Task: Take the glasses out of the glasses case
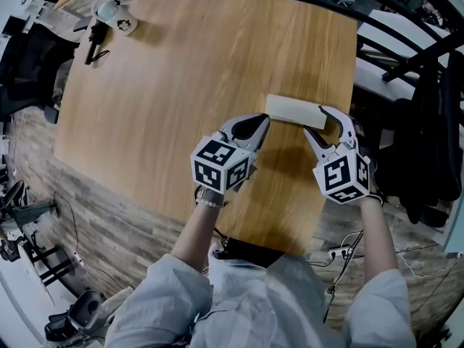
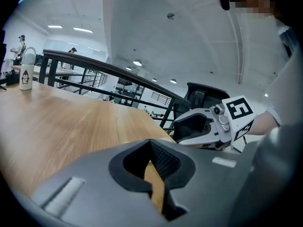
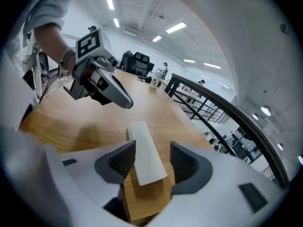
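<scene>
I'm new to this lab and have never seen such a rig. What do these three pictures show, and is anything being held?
There is no robot here. A person holds a two-jaw gripper in each hand, and the marker cubes are parts of the grippers. One picture comes from a camera on the person's head, looking down. The other two come from cameras riding on the grippers. On the wooden table lies a white glasses case, and a white bottle stands at the far corner. The right gripper has its jaws open around one end of the case, not pinching it. The left gripper, jaws together and empty, is by the other end.
</scene>
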Available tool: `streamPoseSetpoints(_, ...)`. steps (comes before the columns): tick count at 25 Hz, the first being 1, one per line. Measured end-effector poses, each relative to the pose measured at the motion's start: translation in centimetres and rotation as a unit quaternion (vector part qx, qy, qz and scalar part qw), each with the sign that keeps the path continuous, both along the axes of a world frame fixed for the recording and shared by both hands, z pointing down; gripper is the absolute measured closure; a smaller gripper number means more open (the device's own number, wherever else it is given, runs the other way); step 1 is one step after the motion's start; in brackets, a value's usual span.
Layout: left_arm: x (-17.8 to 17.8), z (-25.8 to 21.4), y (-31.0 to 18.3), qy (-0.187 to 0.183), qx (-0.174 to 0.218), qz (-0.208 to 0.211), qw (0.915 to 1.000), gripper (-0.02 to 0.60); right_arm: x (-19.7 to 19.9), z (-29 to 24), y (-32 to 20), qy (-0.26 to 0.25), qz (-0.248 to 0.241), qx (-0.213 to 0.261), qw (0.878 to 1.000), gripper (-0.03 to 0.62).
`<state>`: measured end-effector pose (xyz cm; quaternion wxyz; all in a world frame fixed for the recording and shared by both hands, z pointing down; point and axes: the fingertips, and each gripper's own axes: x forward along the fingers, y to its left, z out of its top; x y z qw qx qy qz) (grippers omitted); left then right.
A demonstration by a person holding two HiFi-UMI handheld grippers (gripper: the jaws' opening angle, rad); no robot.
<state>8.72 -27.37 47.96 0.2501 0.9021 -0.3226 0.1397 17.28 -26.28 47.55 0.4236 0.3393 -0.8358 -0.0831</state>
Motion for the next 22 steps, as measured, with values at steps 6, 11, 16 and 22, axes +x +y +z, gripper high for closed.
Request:
streamPoseSetpoints(6,0.5,3.1,-0.7,-0.026,-0.028,0.004,0.9993,0.578,-0.5,3.2,-0.7,0.035,-0.027,-0.026,0.999,0.378)
streamPoseSetpoints(11,0.5,5.1,-0.7,-0.043,-0.051,0.007,0.9977,0.578,-0.9,5.3,-1.0,0.062,-0.050,-0.038,0.996,0.375)
streamPoseSetpoints(16,0.4,6.2,-0.8,-0.058,-0.067,0.004,0.9961,0.578,-1.2,6.5,-1.3,0.072,-0.058,-0.054,0.994,0.373)
streamPoseSetpoints(22,0.7,6.7,-1.0,-0.077,-0.080,0.006,0.9938,0.578,-1.5,7.0,-1.5,0.080,-0.071,-0.062,0.992,0.375)
